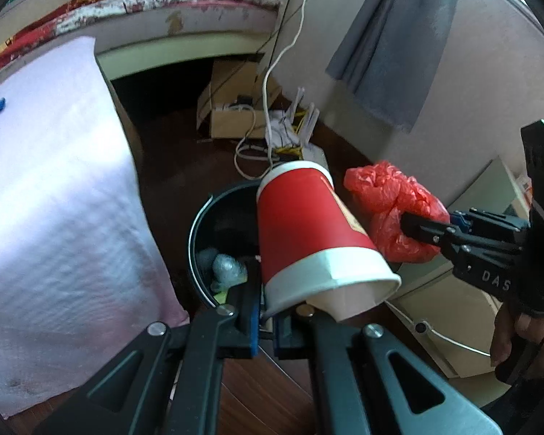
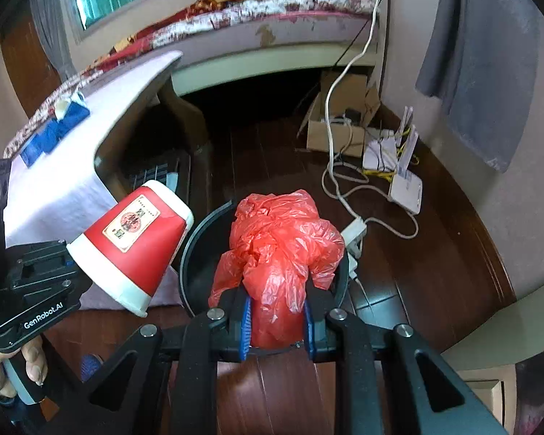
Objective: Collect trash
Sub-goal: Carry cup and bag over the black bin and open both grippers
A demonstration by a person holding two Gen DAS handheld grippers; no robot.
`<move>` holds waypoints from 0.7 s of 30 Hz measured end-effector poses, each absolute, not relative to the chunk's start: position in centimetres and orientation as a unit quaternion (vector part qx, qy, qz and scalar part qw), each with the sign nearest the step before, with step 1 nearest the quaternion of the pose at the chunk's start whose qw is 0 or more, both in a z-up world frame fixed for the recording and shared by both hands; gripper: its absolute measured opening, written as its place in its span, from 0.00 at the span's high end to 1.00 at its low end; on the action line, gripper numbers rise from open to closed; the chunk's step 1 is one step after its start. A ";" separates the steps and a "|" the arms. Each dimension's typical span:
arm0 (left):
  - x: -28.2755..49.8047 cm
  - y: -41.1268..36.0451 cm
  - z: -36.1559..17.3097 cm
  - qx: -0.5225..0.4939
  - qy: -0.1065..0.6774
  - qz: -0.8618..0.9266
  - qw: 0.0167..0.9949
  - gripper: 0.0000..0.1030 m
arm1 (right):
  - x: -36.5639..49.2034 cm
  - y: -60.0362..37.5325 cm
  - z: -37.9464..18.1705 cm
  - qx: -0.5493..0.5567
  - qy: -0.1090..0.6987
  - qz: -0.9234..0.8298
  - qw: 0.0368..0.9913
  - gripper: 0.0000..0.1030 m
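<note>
— While it hangs over the bin [image 1: 199, 239], how does the cup [image 1: 308, 232] feel?
— Light, crushable; my left hand-held gripper [image 1: 266, 320] pinches its rim at six o'clock.
— And the bag [image 2: 279, 253]?
— Soft, slippery; my right hand-held gripper [image 2: 277, 320] clenches it, bin rim at twelve o'clock.

The cup [image 1: 308, 232] in my left gripper [image 1: 266, 320] is smooth paper, red and white. My right gripper [image 2: 277, 320] squeezes a thin, crinkly, shiny plastic bag [image 2: 279, 253]. At twelve o'clock from it, the bin [image 1: 199, 224] is dark smooth plastic. The floor [image 2: 417, 272] is glossy dark wood. The tablecloth [image 1: 54, 181] at nine o'clock is soft, bumpy cloth.
</note>
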State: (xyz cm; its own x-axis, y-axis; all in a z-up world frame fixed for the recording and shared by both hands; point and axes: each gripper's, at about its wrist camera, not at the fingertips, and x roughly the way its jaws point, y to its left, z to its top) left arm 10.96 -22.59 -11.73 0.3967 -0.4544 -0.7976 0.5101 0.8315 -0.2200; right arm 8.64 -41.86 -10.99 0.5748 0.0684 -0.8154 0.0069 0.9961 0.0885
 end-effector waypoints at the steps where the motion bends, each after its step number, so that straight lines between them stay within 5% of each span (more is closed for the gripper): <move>1: 11.1 -22.7 -12.1 0.028 0.470 -0.286 0.835 0.95 | 8.8 -41.8 -11.4 0.040 0.465 0.019 0.884 0.77; 14: 13.4 -23.5 -16.4 0.015 0.509 -0.264 0.819 0.94 | 12.7 -41.1 -16.4 0.011 0.515 0.048 0.855 0.76; 15: 13.6 -23.6 -16.8 0.016 0.517 -0.265 0.813 0.93 | 13.2 -41.1 -17.1 0.007 0.524 0.047 0.851 0.70; 16: 13.8 -23.7 -17.2 0.021 0.524 -0.261 0.811 0.80 | 13.7 -41.1 -18.0 -0.008 0.538 0.030 0.843 0.62; 17: 13.8 -23.7 -17.4 0.025 0.525 -0.258 0.811 0.52 | 14.0 -41.2 -18.7 -0.023 0.547 0.013 0.837 0.30; 18: 13.7 -23.5 -17.5 0.027 0.522 -0.253 0.814 0.41 | 14.1 -41.6 -19.2 -0.030 0.552 -0.002 0.834 0.07; 19: 13.6 -23.2 -17.4 0.029 0.517 -0.243 0.820 0.29 | 14.2 -42.1 -19.5 -0.027 0.555 -0.010 0.831 0.06; 21: 13.4 -22.9 -17.6 0.032 0.518 -0.237 0.821 0.27 | 14.1 -43.0 -19.8 -0.018 0.563 -0.025 0.826 0.04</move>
State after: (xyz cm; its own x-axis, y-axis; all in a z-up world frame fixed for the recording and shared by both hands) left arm 13.40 -22.95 -17.56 0.3515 -0.3562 -0.8658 0.4224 0.8856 -0.1929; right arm 14.09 -43.02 -19.77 0.3638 -0.0605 -0.9295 0.0205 0.9982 -0.0569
